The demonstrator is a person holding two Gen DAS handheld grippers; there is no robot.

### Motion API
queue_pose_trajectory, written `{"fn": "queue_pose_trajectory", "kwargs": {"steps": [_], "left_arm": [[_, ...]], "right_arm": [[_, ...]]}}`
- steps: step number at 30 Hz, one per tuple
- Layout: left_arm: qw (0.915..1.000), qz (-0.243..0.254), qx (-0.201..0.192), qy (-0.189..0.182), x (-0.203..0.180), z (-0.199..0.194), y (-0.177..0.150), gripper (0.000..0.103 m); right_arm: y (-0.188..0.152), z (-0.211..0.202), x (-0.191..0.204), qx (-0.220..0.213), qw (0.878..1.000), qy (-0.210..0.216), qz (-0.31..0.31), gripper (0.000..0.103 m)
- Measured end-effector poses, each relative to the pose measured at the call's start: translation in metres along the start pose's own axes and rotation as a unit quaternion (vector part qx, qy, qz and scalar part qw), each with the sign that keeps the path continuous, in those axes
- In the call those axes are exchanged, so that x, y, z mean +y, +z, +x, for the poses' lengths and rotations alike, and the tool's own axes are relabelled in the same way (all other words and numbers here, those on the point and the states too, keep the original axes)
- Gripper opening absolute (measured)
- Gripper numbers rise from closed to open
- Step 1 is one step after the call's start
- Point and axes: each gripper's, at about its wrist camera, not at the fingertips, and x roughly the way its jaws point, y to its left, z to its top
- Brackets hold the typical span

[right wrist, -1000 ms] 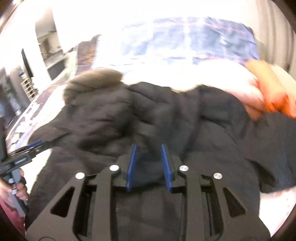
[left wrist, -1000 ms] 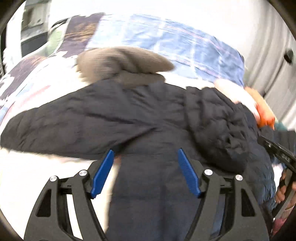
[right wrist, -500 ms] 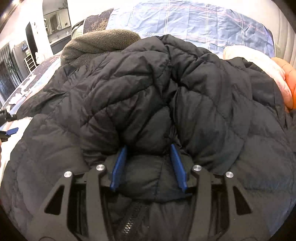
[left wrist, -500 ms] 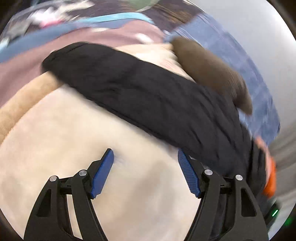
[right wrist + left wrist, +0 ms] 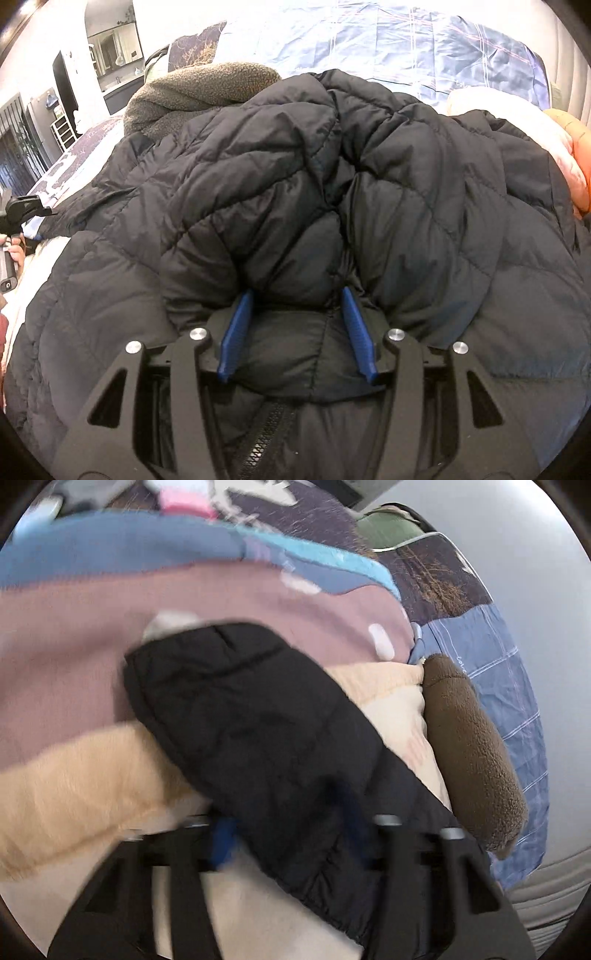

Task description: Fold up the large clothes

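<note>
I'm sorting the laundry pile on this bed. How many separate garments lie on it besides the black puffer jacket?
3 that I can make out: a brown fleece behind the black puffer jacket at upper left, and a pale pink garment and an orange garment at the right edge. More may lie hidden beneath the jacket.

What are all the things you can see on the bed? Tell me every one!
Puffy jacket: one, black, quilted, spread across the middle of the bed, zip facing the camera.
Jacket sleeve: one, black, stretched over the blankets.
Fleece garment: one, brown-grey, behind the jacket.
Plaid sheet: one, blue, at the far end of the bed.
Fluffy blanket: one, cream, under the sleeve.
Mauve blanket: one, pinkish purple, beyond the cream one.
Orange garment: one, at the right edge.
Left gripper: one, black with blue pads, jaws closing around the sleeve.
Right gripper: one, black with blue pads, jacket fold between them.
</note>
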Motion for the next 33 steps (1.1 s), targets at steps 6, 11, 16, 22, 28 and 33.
{"fn": "queue_pose_trajectory", "kwargs": {"steps": [6,11,16,22,28,33], "left_arm": [[0.9898,0.095,-0.065,-0.084,-0.075,-0.078,-0.017,0.003],[0.9302,0.3,-0.113,-0.18,-0.205,-0.159,-0.105,0.003],[0.8434,0.477,-0.094,-0.229,-0.292,-0.179,-0.235,0.005],[0.7595,0.607,0.004,-0.233,-0.324,-0.124,-0.378,0.026],[0.6816,0.706,0.025,-0.191,-0.297,-0.098,-0.446,0.056],[0.6614,0.724,-0.019,-0.196,-0.268,-0.127,-0.431,0.066]], "right_arm": [[-0.001,0.001,0.0,-0.001,1.0,0.003,0.001,0.052],[-0.001,-0.005,-0.005,-0.004,1.0,0.015,0.01,0.053],[-0.006,-0.052,-0.035,-0.021,0.998,0.025,0.059,0.058],[-0.025,-0.114,-0.1,-0.039,0.99,-0.004,0.133,0.062],[-0.036,-0.134,-0.128,-0.036,0.986,-0.012,0.161,0.062],[-0.018,-0.131,-0.097,-0.046,0.992,0.017,0.117,0.062]]}}
